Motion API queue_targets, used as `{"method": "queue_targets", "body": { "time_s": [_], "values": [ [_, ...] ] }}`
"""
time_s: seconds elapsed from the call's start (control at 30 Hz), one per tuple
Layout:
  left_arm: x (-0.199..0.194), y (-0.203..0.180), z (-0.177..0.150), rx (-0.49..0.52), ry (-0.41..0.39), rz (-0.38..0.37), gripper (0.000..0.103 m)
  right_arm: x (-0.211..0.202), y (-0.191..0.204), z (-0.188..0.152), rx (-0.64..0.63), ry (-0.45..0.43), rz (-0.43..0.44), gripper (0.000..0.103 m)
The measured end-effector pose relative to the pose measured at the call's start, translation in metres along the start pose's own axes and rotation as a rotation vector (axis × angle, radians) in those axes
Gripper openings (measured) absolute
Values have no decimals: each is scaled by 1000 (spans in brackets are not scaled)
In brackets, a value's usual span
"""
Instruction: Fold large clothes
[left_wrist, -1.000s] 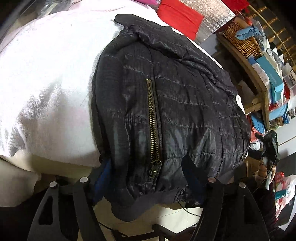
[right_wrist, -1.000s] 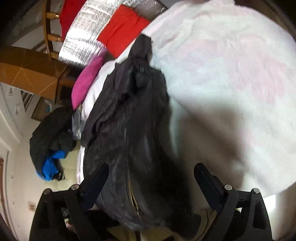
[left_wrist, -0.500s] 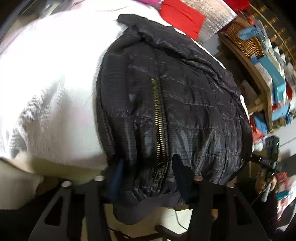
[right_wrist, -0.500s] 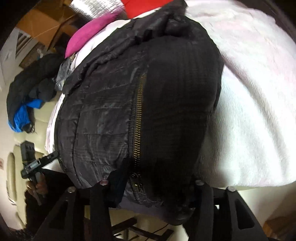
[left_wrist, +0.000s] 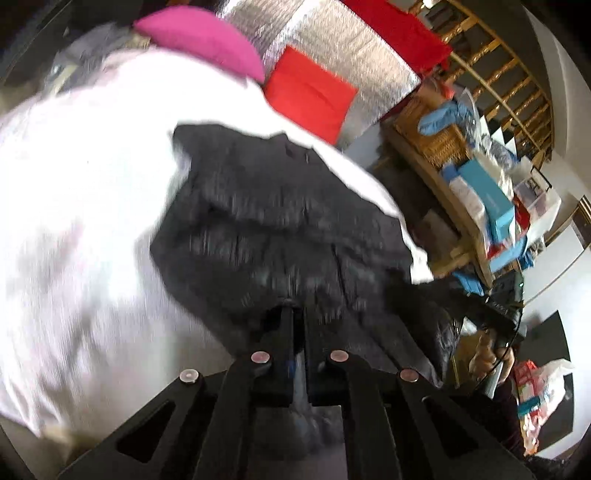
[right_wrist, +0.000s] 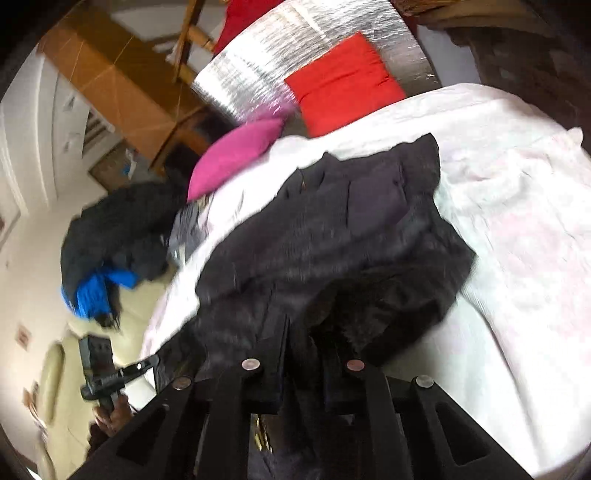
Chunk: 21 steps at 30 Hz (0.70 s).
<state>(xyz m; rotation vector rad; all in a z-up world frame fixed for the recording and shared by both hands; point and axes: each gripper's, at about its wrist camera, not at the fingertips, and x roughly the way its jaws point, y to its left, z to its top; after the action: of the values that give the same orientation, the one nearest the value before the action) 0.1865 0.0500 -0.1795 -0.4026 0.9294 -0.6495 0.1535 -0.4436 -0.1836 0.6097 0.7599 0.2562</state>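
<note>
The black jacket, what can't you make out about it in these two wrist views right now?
- Black jacket, left wrist view: motion blur smears quilting; zipper untraceable.
- Jacket hem: hidden behind the left gripper and right gripper.
- Right wrist view: near folds too dark and blurred to separate layers.

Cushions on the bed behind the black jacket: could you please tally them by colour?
Red cushion: 1
Pink cushion: 1
Total: 2
</note>
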Motion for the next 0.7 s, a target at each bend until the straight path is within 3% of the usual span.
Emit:
{"method": "queue_targets", "body": {
  "time_s": [0.07,0.13,0.27,0.3,0.37,0.4,0.43,0.53,0.57,0.63,0.67,0.7],
  "values": [
    [13,6,6,-12,19,21,4,19,-13,10,47,1,-3,15],
    [32,20,-3,-67,94,66,4,41,-32,9,118,34,-16,15],
    [39,29,-27,-78,182,169,6,75,-62,-12,224,131,-50,15],
    [35,31,-33,-88,181,172,14,77,-64,-15,228,129,-43,15],
    [26,33,-46,-122,175,164,49,74,-64,-12,229,125,-21,15],
    [23,34,-52,-145,173,168,78,73,-64,-11,235,129,-9,17],
    [20,34,-61,-173,166,168,83,70,-65,-11,243,133,6,17],
    [23,35,-82,-210,206,180,84,60,-64,-14,240,149,7,24],
    [26,38,-92,-239,227,195,84,54,-64,-17,241,154,8,29],
    [29,44,-108,-296,263,211,84,44,-64,-20,237,167,8,57],
    [34,48,-114,-327,280,211,84,37,-62,-23,217,182,-16,88],
    [37,53,-123,-361,301,217,84,33,-61,-27,198,177,-34,90]
  ]
}}
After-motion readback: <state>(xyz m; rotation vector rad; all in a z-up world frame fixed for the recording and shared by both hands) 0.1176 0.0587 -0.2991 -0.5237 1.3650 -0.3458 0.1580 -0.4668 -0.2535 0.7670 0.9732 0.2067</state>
